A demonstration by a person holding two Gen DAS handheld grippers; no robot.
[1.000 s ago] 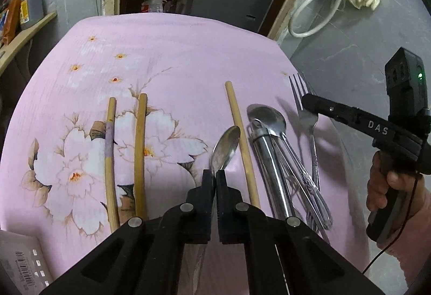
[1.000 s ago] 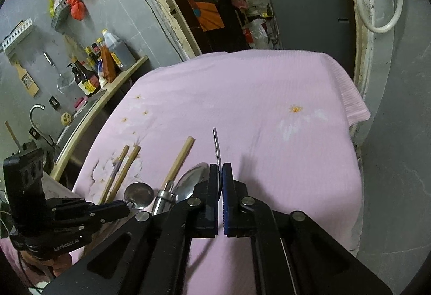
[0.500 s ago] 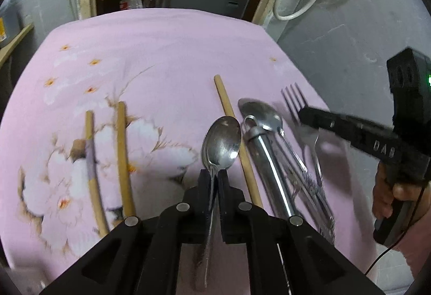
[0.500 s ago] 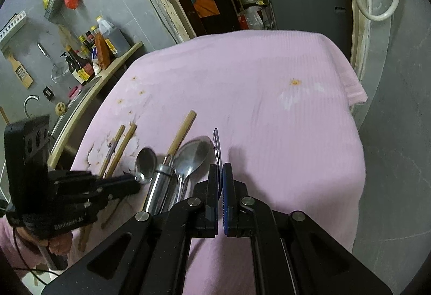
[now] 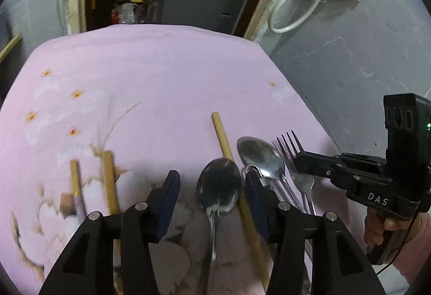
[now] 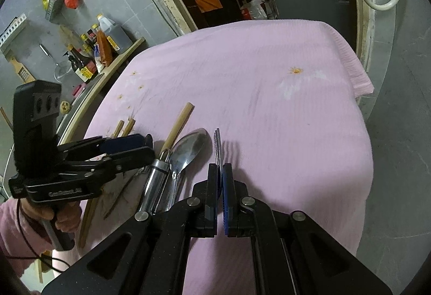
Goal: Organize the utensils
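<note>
Left wrist view: the left claw (image 5: 211, 187) hangs over a table (image 5: 161, 74) covered in a pink flowered cloth. Its jaws have just been opening and now stand apart, with a small spoon (image 5: 218, 188) lying loose between them, bowl forward, touching neither pad. Just right of the spoon a bamboo chopstick (image 5: 222, 137) runs away from the camera, passing beside the right pad. Beyond it lie a large spoon (image 5: 260, 157), a steel-handled utensil partly hidden by the claw, and a fork (image 5: 289, 145) with its tines pointing away. Two more bamboo sticks (image 5: 109, 179) lie side by side at the left, apart from the rest. The right claw (image 5: 299, 163) reaches in from the right, its tip at the fork's neck, held by a hand (image 5: 377, 225) in a pink sleeve.

Right wrist view: the right claw (image 6: 219, 171) is pinched narrow on the fork (image 6: 217, 144), whose tines stick out edge-on ahead of the pads. To its left lie the large spoon (image 6: 188, 149), the steel handle (image 6: 155, 181) and the chopstick (image 6: 179, 126). The left claw (image 6: 142, 145) stands farther left, over the table (image 6: 269, 79), with the pair of sticks (image 6: 124, 129) beyond it.
</note>
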